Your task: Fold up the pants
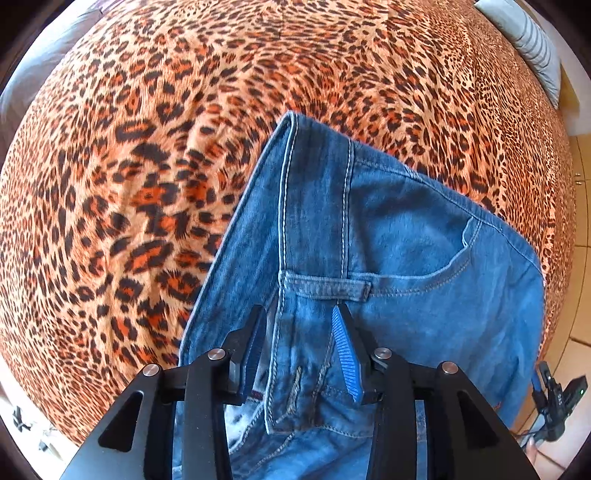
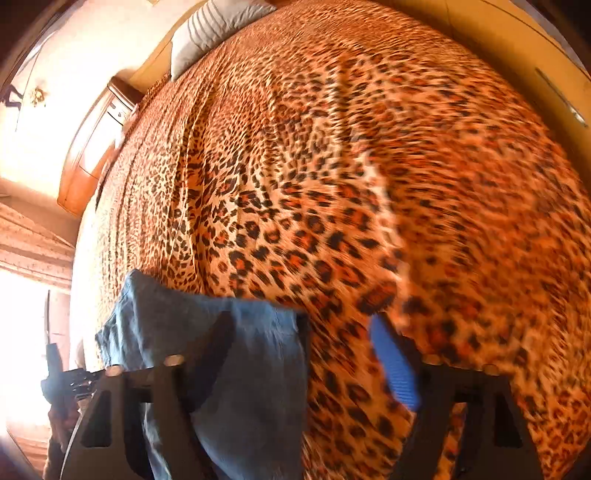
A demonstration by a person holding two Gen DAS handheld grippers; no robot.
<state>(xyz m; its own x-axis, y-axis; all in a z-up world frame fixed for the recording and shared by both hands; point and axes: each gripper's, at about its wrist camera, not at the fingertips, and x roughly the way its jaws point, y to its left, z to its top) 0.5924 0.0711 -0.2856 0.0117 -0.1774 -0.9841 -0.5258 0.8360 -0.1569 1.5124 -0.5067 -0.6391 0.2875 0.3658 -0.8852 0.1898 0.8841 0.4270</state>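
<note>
1. While the jeans (image 1: 388, 236) lay on a bed under a leopard-print bedspread (image 1: 147, 147), the left tongs (image 1: 301, 314) hung over their waistband, jaws apart
2. Between those jaws ran a folded strip of denim with a belt loop (image 1: 332, 288) just ahead of the tips; the blue ribbed pad (image 1: 345, 350) on the right jaw stood clear of the cloth, and the left jaw sat just beside the fabric's edge, so nothing was clamped
3. A front pocket (image 1: 454, 258) with pale stitching showed to the right of the loop, and a seamed edge of the jeans ran up and away toward the middle of the bed
4. In the blurred right wrist view, the right tongs (image 2: 299, 332) were apart too, with the bedspread showing in the gap
5. A hem or corner of the jeans (image 2: 221, 350) draped over the left jaw of that pair; the blue pad (image 2: 395, 365) on the other jaw was bare
6. A striped grey pillow (image 2: 207, 33) lay at the far end of the bed, near a wooden nightstand (image 2: 96, 155)
</note>
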